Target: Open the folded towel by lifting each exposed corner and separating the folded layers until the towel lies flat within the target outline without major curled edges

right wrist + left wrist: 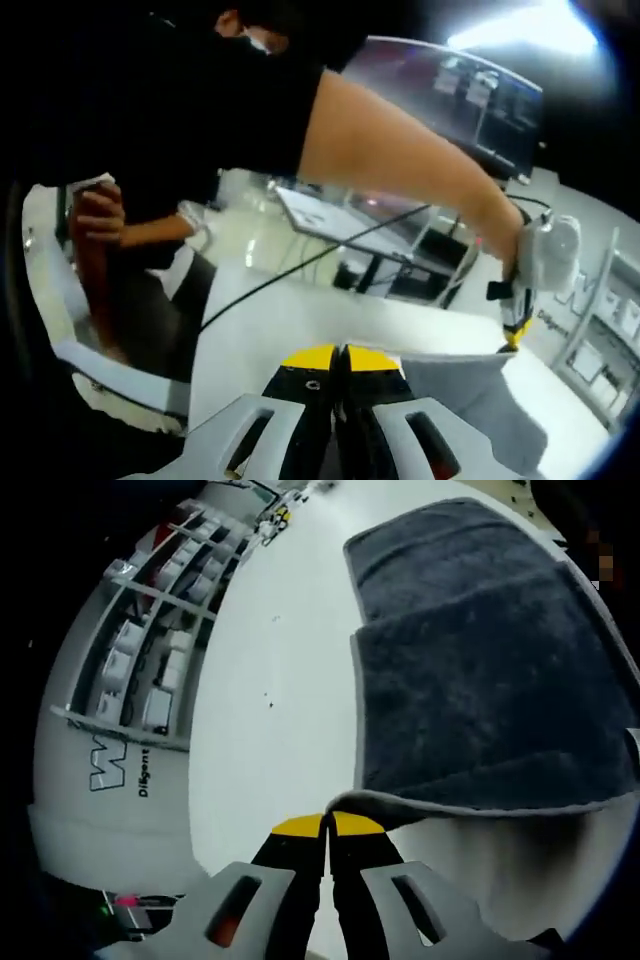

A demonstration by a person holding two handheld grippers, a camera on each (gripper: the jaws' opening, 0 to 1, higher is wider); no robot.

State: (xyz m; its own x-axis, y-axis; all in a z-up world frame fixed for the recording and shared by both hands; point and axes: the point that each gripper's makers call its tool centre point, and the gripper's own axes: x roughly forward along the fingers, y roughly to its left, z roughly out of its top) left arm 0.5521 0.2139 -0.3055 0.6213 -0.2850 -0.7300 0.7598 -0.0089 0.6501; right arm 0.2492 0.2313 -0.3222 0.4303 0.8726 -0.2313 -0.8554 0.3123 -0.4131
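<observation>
In the left gripper view my left gripper sits at the bottom centre, its two yellow-tipped jaws pressed together on the pale hemmed edge of the towel. The towel is one dark grey piece of soft, napped terry that spreads across the right half of the frame. It is still folded: I count at least two stacked layers, the nearer one ending in a straight step across the upper right, with a lighter stitched border along its left and lower edges. The pinched edge is lifted off the table, and a soft shadow lies under it at lower right. The table is smooth, matte white and broad. In the upper left stands a white shelving unit of open compartments holding small pale boxes; they are too blurred to count.

In the right gripper view my right gripper rises from the bottom centre, its yellow tips closed against each other, with a grey fold of towel just to their right; I cannot tell whether any cloth is caught between them. The left gripper shows at the right edge, a white body with a yellow tip, touching that raised cloth. A person's bare arm crosses the upper middle from a black sleeve, and a thin black cable runs beneath it.
</observation>
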